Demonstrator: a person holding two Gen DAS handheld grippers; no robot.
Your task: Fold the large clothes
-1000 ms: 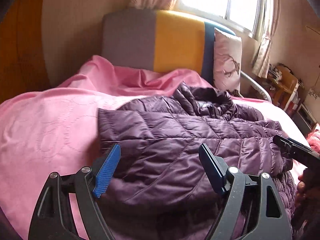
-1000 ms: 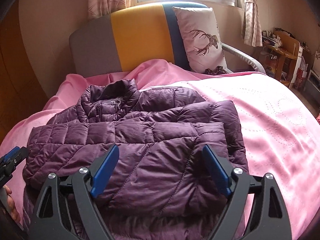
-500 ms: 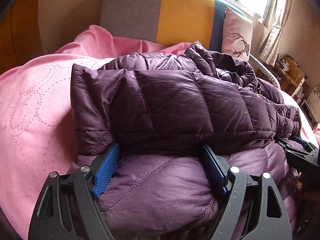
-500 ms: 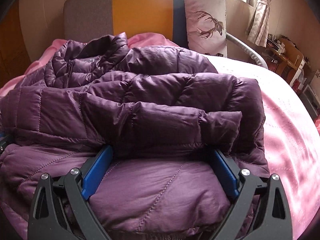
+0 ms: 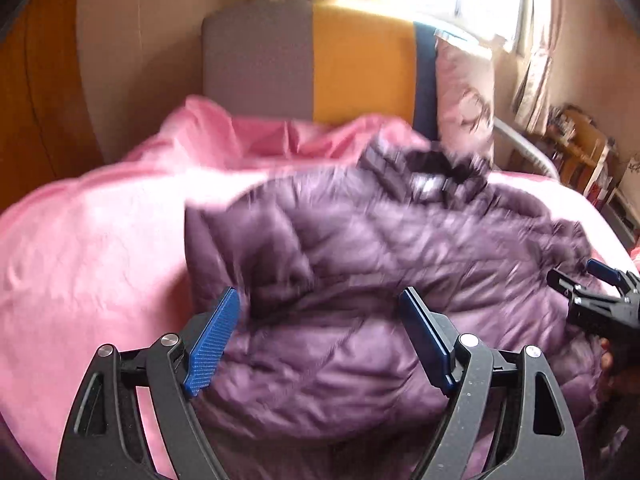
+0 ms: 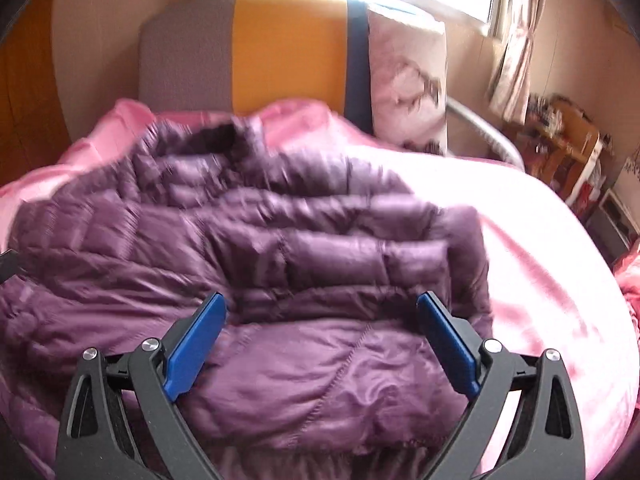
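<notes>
In the left wrist view, the left gripper [image 5: 320, 336] is pulling back from the quilted purple down jacket [image 5: 400, 248], which half a second ago was bulging up against the lens between its blue pads. Its jaws are standing wide apart and gripping nothing; the near hem of the jacket is lying under and between them rather than being pinched. The jacket is now sitting lower and farther off on the pink bedspread [image 5: 88, 240], with its dark collar toward the grey, yellow and blue headboard [image 5: 320, 60]. At the right edge, the right gripper [image 5: 588, 280] is hovering at the jacket's far side; from here I cannot tell how wide it is. Everything is smeared by motion, so the camera is evidently travelling fast.

In the right wrist view, the right gripper [image 6: 320, 336] is likewise backing away with its jaws fully spread and empty, the jacket [image 6: 260, 240] showing between them. The folded layers are lying stacked on the bedspread [image 6: 540, 260], a doubled edge running across just beyond the pads, and the deer-print pillow [image 6: 404, 80] is leaning against the headboard [image 6: 280, 48] behind.

Both tools dipping in and retreating open suggests they were pressing the bundle down or checking it, not grasping; the next fold probably still needs a fresh grip on the near hem.
</notes>
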